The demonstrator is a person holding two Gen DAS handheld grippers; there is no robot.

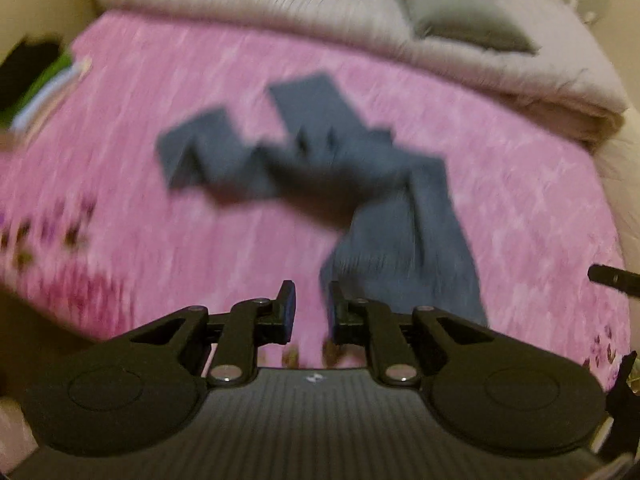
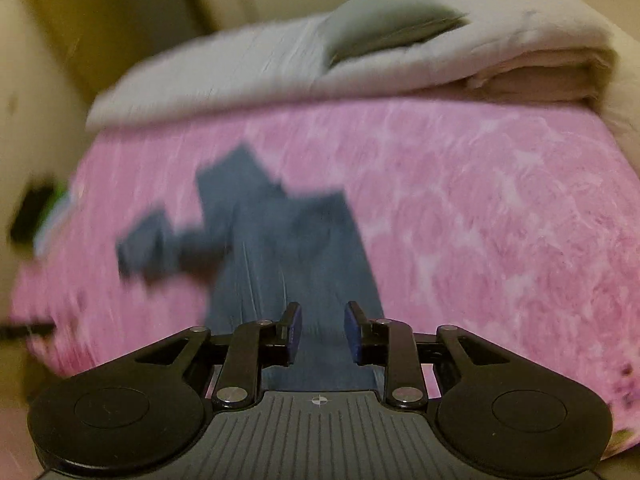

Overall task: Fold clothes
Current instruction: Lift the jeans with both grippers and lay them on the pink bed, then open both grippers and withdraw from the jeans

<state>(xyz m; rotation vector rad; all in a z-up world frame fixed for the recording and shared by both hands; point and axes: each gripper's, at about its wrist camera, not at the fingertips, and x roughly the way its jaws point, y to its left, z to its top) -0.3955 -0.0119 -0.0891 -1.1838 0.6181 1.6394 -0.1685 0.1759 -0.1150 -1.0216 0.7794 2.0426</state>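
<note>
A dark blue garment point(image 1: 360, 176) lies crumpled and unfolded on the pink bedspread point(image 1: 160, 208); it also shows in the right wrist view point(image 2: 288, 248). Both views are blurred by motion. My left gripper point(image 1: 312, 308) is open and empty above the bed, just left of the garment's near end. My right gripper point(image 2: 322, 332) is open and empty, hovering over the garment's near end, which runs under its fingers.
A folded beige quilt point(image 1: 320, 12) with a grey pillow point(image 1: 468, 20) lies along the far side of the bed, also in the right wrist view point(image 2: 440, 56). Dark and green items point(image 1: 36, 76) sit at the bed's left edge. A wall stands behind.
</note>
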